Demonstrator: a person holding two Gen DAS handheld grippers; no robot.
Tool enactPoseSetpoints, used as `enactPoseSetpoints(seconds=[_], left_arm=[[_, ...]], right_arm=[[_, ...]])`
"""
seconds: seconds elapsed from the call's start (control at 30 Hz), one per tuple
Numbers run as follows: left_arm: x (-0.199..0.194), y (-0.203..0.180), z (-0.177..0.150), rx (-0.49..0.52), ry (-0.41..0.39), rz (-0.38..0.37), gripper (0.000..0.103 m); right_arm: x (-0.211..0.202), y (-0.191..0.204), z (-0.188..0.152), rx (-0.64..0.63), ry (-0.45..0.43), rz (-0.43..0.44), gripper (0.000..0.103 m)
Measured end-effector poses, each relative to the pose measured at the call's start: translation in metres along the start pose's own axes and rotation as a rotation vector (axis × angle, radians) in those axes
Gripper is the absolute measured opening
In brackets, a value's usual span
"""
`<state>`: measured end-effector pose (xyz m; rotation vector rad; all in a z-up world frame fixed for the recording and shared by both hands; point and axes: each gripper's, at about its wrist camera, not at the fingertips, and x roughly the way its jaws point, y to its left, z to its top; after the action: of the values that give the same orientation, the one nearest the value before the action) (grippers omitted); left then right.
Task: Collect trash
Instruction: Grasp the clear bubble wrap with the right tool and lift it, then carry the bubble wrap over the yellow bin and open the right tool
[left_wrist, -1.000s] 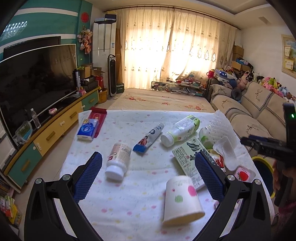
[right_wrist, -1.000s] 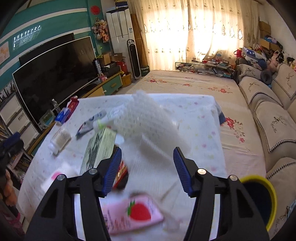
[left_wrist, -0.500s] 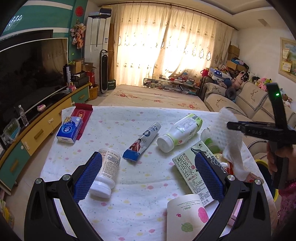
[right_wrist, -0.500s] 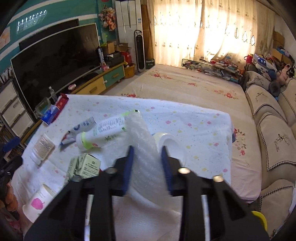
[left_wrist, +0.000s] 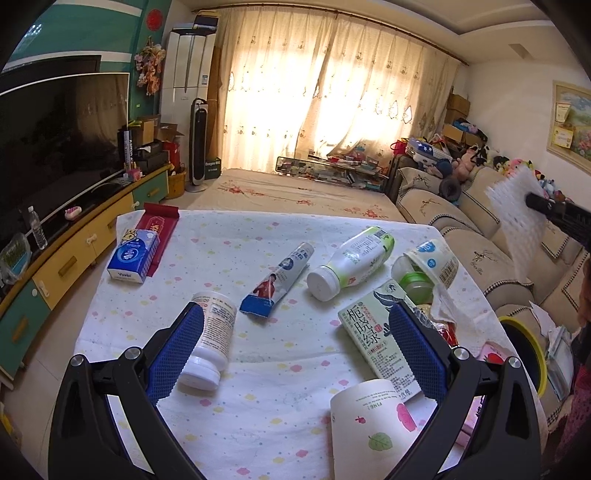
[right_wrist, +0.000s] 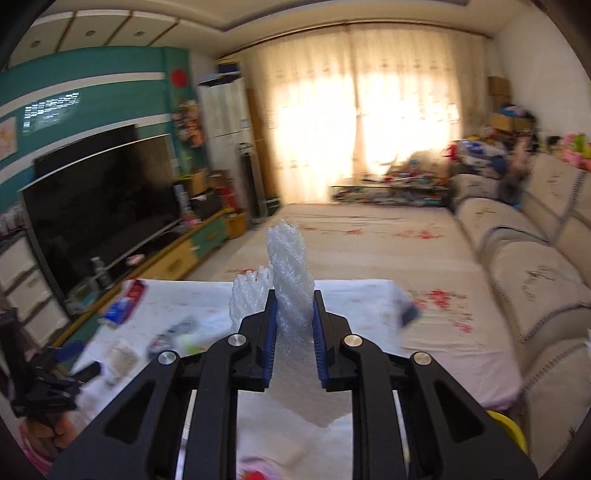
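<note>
A sunlit living room holds a table under a white cloth dotted with pastel spots. The right gripper, jaws just closed, pinches a crumpled sheet of clear bubble wrap and carries it above the table's right side. The left gripper hovers wide and empty over a white plastic pill bottle, a green carton and a pale paper cup, near a yellow-rimmed bin.
</note>
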<state>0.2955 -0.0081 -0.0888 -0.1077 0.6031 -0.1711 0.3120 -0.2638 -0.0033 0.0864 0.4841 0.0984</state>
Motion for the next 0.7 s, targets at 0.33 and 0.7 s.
enactPoseSetpoints(seconds=[0.33,0.7], left_arm=[[-0.006,-0.02,-0.002,0.071,-0.006,-0.033,0.099],[-0.007,-0.037,-0.009,0.118,0.046,-0.055,0.099]], right_arm=[[0.005,-0.128,-0.108,0.171,0.251,-0.424,0.019],[0.026,-0.159,-0.146,0.261,0.313,-0.468,0.047]])
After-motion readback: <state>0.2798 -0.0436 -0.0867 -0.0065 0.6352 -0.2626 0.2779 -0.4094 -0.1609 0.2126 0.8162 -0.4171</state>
